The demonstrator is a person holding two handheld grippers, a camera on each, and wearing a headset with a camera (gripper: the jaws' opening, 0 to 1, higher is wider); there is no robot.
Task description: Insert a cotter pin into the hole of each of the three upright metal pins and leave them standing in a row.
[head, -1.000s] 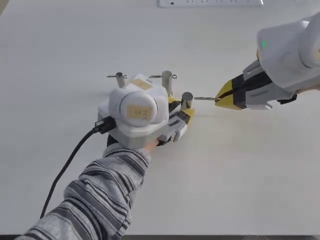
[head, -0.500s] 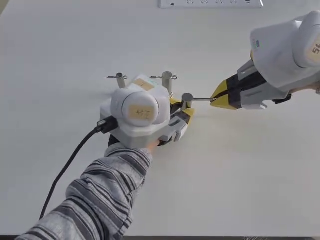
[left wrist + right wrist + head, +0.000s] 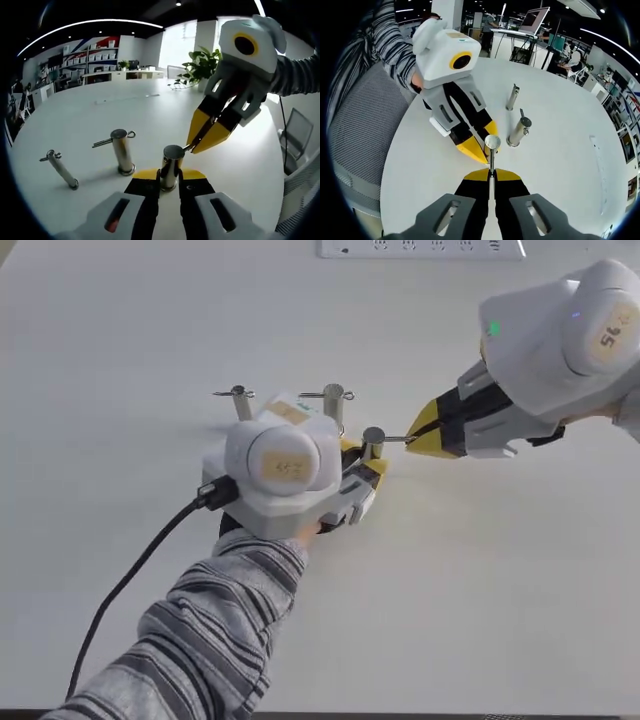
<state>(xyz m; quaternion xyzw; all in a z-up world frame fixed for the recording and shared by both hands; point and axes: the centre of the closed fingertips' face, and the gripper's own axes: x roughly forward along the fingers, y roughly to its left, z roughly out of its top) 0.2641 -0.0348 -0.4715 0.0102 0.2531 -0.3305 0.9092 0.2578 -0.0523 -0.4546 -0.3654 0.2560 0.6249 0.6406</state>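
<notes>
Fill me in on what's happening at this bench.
A person is fitting cotter pins with a handheld gripper in each hand. The left gripper clamps the near metal pin low down, holding it upright on the white table. The right gripper pinches a cotter pin with its tip at that pin's top; whether it has entered the hole is unclear. The middle metal pin and far metal pin stand alongside, both with fitted cotter pins through them.

Open-plan office: long white desk, leafy green potted plant, grey mesh office chair, stocked wall shelves, tilted flat screen at a far workstation.
</notes>
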